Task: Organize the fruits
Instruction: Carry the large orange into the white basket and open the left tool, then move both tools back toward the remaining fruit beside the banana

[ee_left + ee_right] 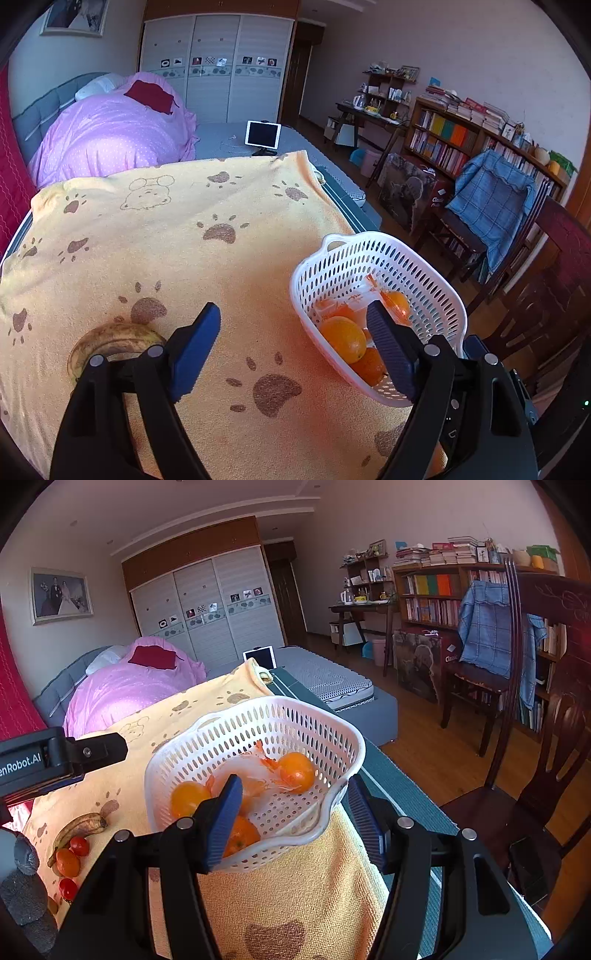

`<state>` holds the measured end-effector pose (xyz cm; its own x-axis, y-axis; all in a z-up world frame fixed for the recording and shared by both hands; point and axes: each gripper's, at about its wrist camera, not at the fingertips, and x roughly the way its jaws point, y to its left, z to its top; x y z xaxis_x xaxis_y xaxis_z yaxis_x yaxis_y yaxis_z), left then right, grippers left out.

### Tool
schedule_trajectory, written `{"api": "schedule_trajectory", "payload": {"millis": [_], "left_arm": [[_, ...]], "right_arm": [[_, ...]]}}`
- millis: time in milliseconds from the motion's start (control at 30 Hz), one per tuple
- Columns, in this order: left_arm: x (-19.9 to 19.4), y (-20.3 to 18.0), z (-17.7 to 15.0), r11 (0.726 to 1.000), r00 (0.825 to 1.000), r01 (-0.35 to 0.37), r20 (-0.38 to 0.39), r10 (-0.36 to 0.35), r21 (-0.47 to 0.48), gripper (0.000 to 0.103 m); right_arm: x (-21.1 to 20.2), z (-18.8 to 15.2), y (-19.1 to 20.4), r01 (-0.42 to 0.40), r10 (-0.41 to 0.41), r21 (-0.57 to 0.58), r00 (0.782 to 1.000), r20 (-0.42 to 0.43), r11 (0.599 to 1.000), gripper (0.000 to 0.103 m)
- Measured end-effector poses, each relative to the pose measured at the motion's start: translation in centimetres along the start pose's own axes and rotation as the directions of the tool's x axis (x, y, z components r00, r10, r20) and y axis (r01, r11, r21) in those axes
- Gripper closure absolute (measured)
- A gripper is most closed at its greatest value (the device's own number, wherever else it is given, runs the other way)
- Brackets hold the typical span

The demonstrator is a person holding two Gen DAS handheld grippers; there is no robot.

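The left gripper [293,334] is spread and empty above the towel [184,236]; the right gripper [291,812] straddles the near rim of the basket [332,738], though whether its pads press it I cannot tell. The loose banana [79,827], beside the tomatoes [79,845], looks soft and overripe, so I would pinch it gently at mid-length.

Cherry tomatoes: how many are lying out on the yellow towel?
2 show: one cherry tomato beside the banana, another nearer the camera, just past a small orange fruit. More may hide behind the gripper.
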<state>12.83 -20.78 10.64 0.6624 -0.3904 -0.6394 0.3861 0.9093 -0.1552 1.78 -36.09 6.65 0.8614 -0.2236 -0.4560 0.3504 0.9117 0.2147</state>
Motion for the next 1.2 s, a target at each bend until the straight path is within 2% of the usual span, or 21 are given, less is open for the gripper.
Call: {"api": "schedule_trajectory", "payload": {"millis": [633,733,1100,1200], "left_arm": [[-1.8,0.4,-1.0,0.996,0.996,-0.082,0.027,0.081,0.027,0.02],[-2.2,0.5,-1.3,0.995,0.995,-0.099,0.034,0.098,0.033,0.02],[-3.9,1.9,-2.2,0.99,0.989,-0.141,0.041,0.14,0.015,0.019],[-4.8,2.4,-2.3,0.988,0.986,-0.156,0.058,0.155,0.011,0.014]], "right_arm": [[0.2,0.1,0.2,-0.007,0.007,-0.013,1.0,-0.002,1.0,0.04],[0.0,0.1,0.2,-0.006,0.006,-0.015,1.0,0.006,1.0,0.031],[-0.5,0.2,0.2,-0.01,0.01,-0.022,1.0,0.019,1.0,0.031],[-0.8,0.3,0.1,-0.013,0.013,-0.021,1.0,0.024,1.0,0.031]]}}
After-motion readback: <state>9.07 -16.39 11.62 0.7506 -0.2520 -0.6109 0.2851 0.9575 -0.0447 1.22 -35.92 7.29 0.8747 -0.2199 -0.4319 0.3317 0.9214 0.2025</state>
